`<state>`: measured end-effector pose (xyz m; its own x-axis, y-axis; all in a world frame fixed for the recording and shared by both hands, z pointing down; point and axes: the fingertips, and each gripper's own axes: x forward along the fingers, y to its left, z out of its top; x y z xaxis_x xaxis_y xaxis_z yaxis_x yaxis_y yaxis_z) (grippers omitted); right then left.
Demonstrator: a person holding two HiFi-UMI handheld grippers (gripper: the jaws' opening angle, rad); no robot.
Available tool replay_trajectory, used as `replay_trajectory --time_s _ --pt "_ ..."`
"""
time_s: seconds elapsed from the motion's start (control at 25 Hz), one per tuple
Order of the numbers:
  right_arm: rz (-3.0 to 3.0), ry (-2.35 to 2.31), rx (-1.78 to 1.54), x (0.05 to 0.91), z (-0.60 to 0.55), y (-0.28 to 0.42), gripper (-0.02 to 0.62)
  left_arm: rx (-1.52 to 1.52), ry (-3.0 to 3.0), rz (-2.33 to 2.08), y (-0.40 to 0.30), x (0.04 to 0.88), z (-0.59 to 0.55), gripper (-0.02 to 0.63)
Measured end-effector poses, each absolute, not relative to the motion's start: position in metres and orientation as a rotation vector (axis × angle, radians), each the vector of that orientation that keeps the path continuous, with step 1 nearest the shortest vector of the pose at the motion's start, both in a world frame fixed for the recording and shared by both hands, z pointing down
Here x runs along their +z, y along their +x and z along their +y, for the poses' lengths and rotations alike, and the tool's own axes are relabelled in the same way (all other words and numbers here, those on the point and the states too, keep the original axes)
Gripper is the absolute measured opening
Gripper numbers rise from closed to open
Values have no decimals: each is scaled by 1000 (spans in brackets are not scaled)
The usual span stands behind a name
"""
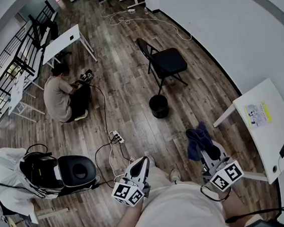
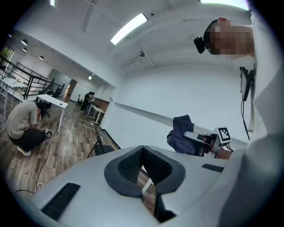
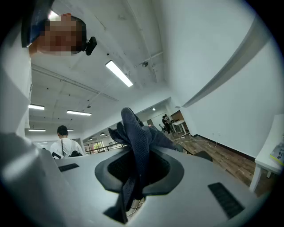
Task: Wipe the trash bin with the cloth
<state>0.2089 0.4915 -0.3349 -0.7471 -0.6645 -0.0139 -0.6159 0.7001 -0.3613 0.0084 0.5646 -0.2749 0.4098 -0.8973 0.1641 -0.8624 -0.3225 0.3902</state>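
Note:
The trash bin (image 1: 158, 106), small, round and black, stands on the wood floor in front of a folding chair, well ahead of both grippers. A dark blue cloth (image 1: 197, 139) hangs bunched from my right gripper (image 1: 204, 148), which is shut on it. In the right gripper view the cloth (image 3: 138, 142) sticks up between the jaws of that gripper (image 3: 140, 170) and hides most of what lies ahead. My left gripper (image 1: 144, 161) is held beside it, shut with nothing in it (image 2: 143, 167). The left gripper view also shows the cloth (image 2: 181, 135) off to the right.
A black folding chair (image 1: 165, 62) stands just behind the bin. A white table (image 1: 266, 122) is at the right by the wall. A power strip (image 1: 117, 136) with cables lies on the floor. One person (image 1: 62, 96) crouches at left; another (image 1: 9, 174) sits beside a black-and-white device (image 1: 75, 172).

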Motion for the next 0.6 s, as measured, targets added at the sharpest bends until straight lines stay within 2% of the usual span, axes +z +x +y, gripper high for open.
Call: replay_trajectory --time_s 0.6 --pt "2733 -1156 -526 -323 421 177 60 -93 2294 -1397 -22 -266 481 9"
